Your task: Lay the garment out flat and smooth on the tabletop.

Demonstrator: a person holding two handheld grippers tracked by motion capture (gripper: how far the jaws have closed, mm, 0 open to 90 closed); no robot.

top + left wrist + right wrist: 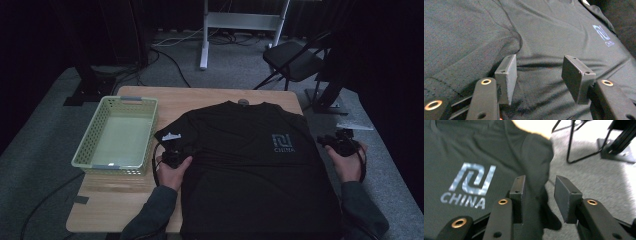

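Black knit T-shirt flat on table (silver logo); both grippers open.

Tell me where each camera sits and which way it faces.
High view: above the person's side, looking forward and down on the table; forearms and both grippers show.
Left gripper view: on the left gripper, looking across the T-shirt.
Right gripper view: on the right gripper, at the sleeve edge.
All three share the shirt's logo.

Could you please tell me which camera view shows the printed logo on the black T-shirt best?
The right gripper view: the logo is large there, and its word CHINA is readable. In the high view it is small and dim on the T-shirt. The left gripper view shows it slanted near the edge.
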